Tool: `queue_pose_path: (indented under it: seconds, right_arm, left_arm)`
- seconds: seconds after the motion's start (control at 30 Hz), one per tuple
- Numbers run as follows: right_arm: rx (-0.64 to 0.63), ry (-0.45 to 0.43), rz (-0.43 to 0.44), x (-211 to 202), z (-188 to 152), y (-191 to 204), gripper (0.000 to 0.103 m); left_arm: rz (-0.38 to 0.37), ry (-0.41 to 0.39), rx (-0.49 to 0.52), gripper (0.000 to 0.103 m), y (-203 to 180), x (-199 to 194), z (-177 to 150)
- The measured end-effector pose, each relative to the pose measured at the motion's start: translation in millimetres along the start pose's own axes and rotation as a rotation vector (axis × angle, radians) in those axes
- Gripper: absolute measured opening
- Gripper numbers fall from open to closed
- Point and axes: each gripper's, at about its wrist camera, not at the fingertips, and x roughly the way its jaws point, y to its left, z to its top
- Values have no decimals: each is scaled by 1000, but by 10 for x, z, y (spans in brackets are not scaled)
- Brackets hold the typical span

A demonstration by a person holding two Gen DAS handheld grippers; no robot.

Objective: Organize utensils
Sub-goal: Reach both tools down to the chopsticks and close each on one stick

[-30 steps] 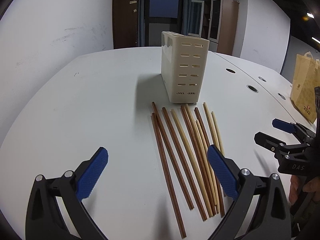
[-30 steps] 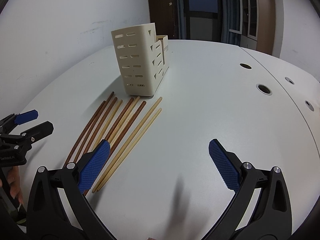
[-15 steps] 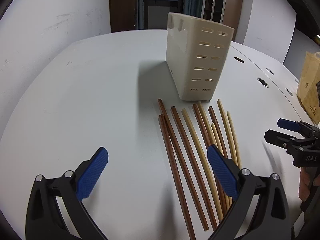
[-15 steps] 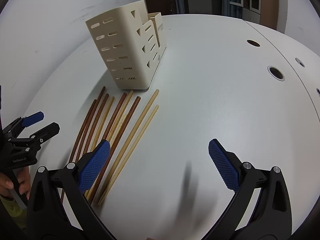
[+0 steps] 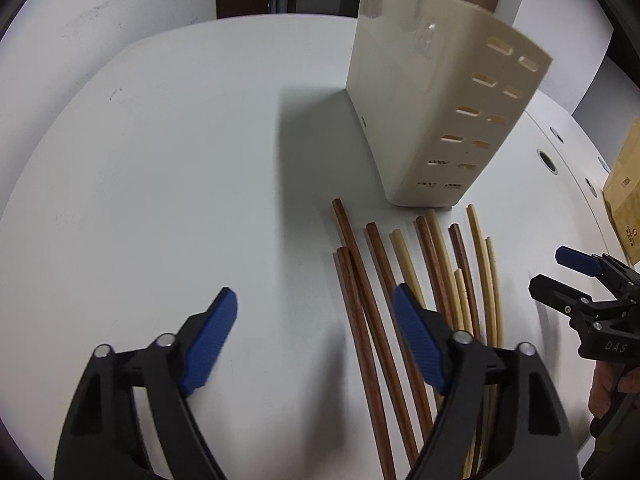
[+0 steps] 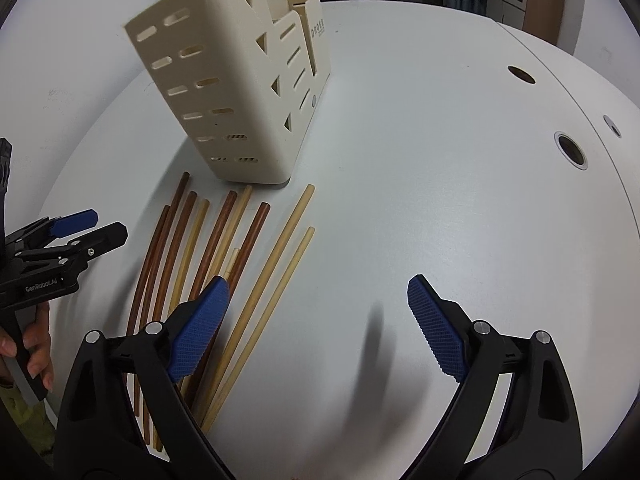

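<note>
So both grippers are just hovering over the white round-edged desk (image 5: 168,152) with nothing in them. The left gripper (image 5: 314,340) has its blue-padded jaws spread wide, sitting over the near left part of the desk, with its right pad above the left side of the chopstick pile. The right gripper (image 6: 318,328) is wide too, its left pad over the near ends of the sticks and its right pad over bare desk. The loose wooden chopsticks (image 5: 404,280), a mix of dark reddish-brown and pale bamboo-coloured ones, lie flat in a rough fan, a few crossing over each other, far ends pointing at the holder. The tall cream plastic utensil holder with slotted sides (image 5: 432,116) stands upright just beyond those far tips, close but I can't tell if any tip touches its base. From the right wrist view you can see it has stepped compartments, tallest nearest the sticks (image 6: 224,100). Way off on the right edge there's a tan paper bag (image 5: 626,196), and a few round cable holes (image 6: 570,150) sit in the far right of the desk.
</note>
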Motion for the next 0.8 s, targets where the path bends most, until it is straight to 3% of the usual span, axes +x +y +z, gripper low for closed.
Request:
queue_pose_path:
  seconds: [0.23, 0.63, 0.8]
  right_arm:
    - [16, 35, -25, 172, 74, -46, 74]
    - [2, 59, -42, 334, 141, -16, 62]
    - [-28, 66, -74, 383, 158, 68, 63]
  left_arm:
    - [2, 48, -5, 68, 20, 176, 93]
    - [49, 84, 7, 65, 26, 367, 113]
    - [62, 79, 5, 62, 71, 385, 148]
